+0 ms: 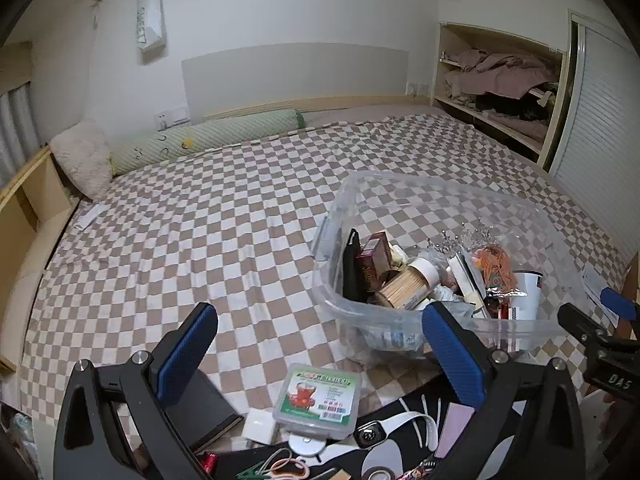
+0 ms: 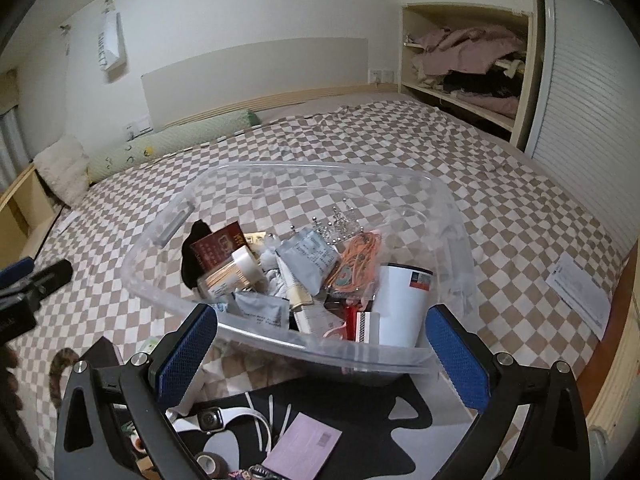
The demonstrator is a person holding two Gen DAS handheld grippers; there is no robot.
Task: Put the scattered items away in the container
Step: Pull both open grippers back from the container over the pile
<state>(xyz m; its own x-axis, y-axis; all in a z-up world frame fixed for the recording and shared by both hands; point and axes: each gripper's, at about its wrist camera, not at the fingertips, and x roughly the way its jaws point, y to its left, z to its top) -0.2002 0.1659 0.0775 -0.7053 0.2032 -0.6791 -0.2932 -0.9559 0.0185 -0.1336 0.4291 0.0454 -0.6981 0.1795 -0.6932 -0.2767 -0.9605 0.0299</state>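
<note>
the bed (image 1: 200,220) carries a clear bin (image 2: 280,176), already part full: cup (image 2: 404,304), toothpick jar (image 1: 404,288), pouches, a red box. loose things lie at the near edge: a tea box (image 1: 316,398), a watch (image 2: 210,420), a pink card (image 2: 304,446), tape (image 2: 210,462). both tools, left tool (image 1: 320,356) and right tool (image 2: 320,356), are spread and carry nothing. the job looks mid-way, between picks; next, one tool should drop over a near item, likely the tea box, and pinch its sides.

At 6 o'clock my left view's bottom edge cuts off the tape roll (image 1: 378,473) and green clip (image 1: 250,475). I can't read the label on the tea box (image 1: 318,396); the container (image 2: 304,346) wall hides its lower contents.
</note>
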